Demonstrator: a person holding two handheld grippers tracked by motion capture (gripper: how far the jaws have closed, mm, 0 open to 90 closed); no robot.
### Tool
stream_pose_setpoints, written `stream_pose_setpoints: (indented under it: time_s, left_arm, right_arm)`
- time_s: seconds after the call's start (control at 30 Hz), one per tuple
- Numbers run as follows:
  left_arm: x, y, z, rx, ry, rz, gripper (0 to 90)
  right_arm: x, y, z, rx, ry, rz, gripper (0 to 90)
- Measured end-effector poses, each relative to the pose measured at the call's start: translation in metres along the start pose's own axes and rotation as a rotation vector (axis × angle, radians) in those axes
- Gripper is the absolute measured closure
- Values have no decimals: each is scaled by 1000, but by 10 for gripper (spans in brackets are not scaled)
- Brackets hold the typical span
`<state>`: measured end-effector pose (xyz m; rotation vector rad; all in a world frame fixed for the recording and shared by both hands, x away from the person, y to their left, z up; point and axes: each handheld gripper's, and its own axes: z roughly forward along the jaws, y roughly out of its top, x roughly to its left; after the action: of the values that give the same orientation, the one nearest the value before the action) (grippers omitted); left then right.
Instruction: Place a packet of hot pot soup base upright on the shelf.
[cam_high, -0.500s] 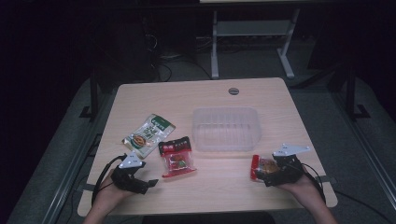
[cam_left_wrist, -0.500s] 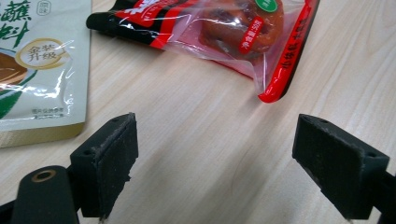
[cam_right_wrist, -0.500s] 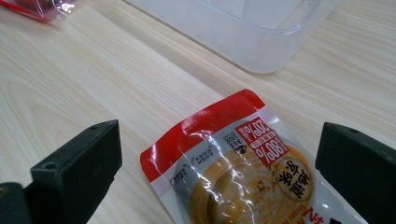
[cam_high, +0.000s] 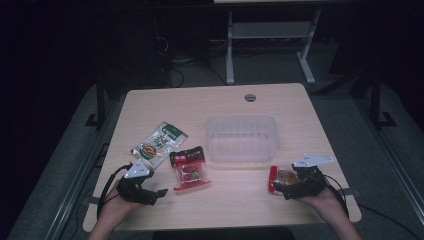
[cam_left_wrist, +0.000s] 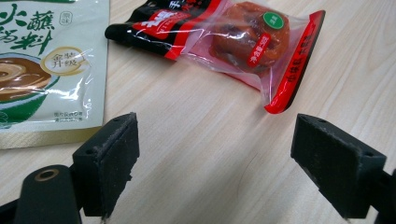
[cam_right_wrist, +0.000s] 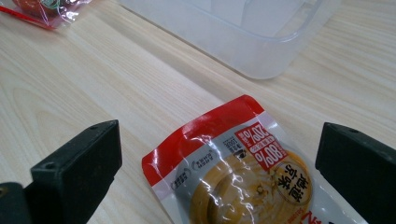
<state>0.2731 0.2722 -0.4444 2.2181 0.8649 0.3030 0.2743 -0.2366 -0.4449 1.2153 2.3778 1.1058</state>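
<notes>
Two grippers sit low at the table's (cam_high: 150, 107) near edge, one toward each near corner, each with a hand behind it coming in from that edge. Left gripper (cam_high: 156, 194) points across the surface toward the right; jaws wide apart, nothing between them. Just beyond it lies the red-and-black snack packet (cam_left_wrist: 233, 42), flat; the green-and-white sauce pouch (cam_left_wrist: 42, 65) is beside that, toward the left edge. Right gripper (cam_high: 280, 186) points toward the left; jaws wide apart, straddling the red-topped sauce pouch (cam_right_wrist: 233, 172), which lies flat, pads clear of it. Clear plastic container (cam_high: 242, 137) stands mid-table, near the pouch.
</notes>
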Motion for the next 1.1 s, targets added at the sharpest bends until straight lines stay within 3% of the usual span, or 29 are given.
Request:
stream_pose_setpoints:
  time_s: [0.33,0.63,0.8,0.87,1.03,1.07,1.1]
  left_arm:
    - [-2,5,-1,-16,-6,-18,180]
    - [-5,17,-1,-38,-21,-12,298]
    - [-4,30,-1,-55,-44,-26,418]
    - [-3,35,1,-43,-41,-13,479]
    - [-2,40,5,-44,-38,-16,676]
    - [-2,42,7,-47,-37,-24,676]
    - [-2,44,9,-47,-44,-33,755]
  right_arm:
    - [0,2,2,-3,-9,3,1]
    - [-2,0,2,-6,-18,7,1]
    - [-2,-2,0,-6,-23,24,1]
    - [-1,-1,-2,-10,-25,13,2]
    - [4,-2,-1,8,-22,-4,1]
    - [4,-2,-1,8,-25,-4,1]
    - [3,-2,-1,8,-27,1,1]
